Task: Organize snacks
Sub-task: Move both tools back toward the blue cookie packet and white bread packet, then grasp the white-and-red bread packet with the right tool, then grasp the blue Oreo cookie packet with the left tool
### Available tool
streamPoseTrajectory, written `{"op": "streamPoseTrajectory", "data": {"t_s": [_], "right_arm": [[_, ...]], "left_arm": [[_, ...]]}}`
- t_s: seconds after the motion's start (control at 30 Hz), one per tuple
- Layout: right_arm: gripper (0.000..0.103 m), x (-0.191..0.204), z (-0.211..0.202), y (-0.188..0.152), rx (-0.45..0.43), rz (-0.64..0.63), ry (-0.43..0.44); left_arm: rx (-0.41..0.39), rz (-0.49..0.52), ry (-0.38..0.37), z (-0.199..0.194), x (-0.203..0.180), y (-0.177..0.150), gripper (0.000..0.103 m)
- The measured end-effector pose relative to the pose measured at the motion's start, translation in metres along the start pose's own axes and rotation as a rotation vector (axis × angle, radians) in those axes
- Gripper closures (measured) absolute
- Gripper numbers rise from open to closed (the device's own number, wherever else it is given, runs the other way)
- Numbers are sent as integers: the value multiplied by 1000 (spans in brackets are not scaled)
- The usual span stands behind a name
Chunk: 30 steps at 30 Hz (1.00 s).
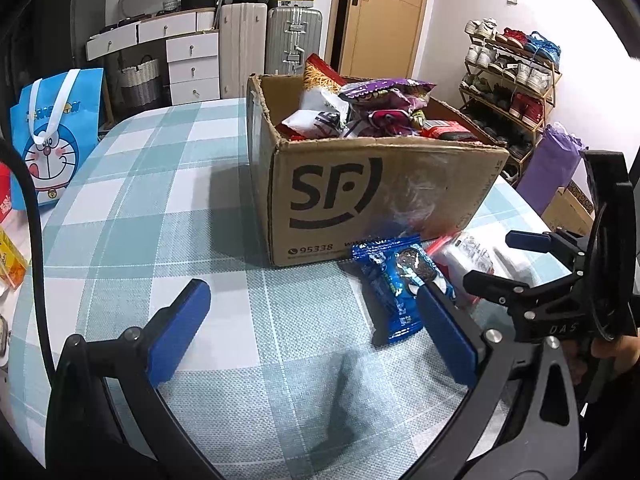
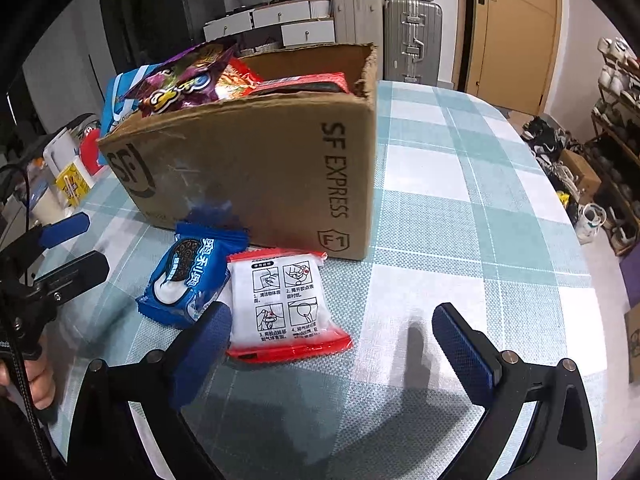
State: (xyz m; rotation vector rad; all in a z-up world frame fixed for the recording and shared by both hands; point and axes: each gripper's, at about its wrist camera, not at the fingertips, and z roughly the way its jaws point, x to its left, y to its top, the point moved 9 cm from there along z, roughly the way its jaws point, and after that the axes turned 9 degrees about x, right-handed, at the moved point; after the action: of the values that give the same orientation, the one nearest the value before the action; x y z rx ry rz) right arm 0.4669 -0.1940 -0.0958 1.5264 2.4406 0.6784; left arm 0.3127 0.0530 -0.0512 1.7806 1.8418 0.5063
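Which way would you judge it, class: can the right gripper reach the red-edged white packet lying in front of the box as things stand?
Probably yes. The right gripper is open, and the white packet lies flat just ahead of it, nothing lying over it.

The worktop [image 1: 160, 184] wears a cloth checked in pale teal, white and grey-green. At centre frame the cardboard box [image 1: 384, 196] is plain brown with black printed lettering. At its foot lies a bright blue cookie packet [image 2: 188, 276] with a black-and-white biscuit picture and white characters, and just right of it a white sachet [image 2: 284, 304] with red ends and black line drawings. Both the left gripper [image 1: 308, 332] and the right gripper [image 2: 332, 348] are black with dark blue pads. At the left edge stands a light blue bag [image 1: 56, 132] with white handles and a cartoon cat face.
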Motion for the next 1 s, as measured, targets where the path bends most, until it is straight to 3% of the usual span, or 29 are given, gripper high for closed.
{"op": "streamPoseTrajectory", "data": {"t_s": [0.23, 0.3, 0.47, 0.6, 1.0], "right_arm": [[6, 10, 4, -2, 3, -35, -3], [21, 13, 4, -2, 10, -44, 7], [30, 19, 3, -2, -3, -67, 15], [47, 30, 0, -4, -14, -107, 34], [56, 35, -23, 0, -67, -128, 100]], "left_arm": [[12, -2, -3, 4, 0, -3, 0], [14, -3, -4, 5, -1, -3, 0], [13, 1, -7, 6, -1, -3, 0], [15, -2, -9, 6, -1, -4, 0], [18, 9, -11, 8, -7, -6, 0]]}}
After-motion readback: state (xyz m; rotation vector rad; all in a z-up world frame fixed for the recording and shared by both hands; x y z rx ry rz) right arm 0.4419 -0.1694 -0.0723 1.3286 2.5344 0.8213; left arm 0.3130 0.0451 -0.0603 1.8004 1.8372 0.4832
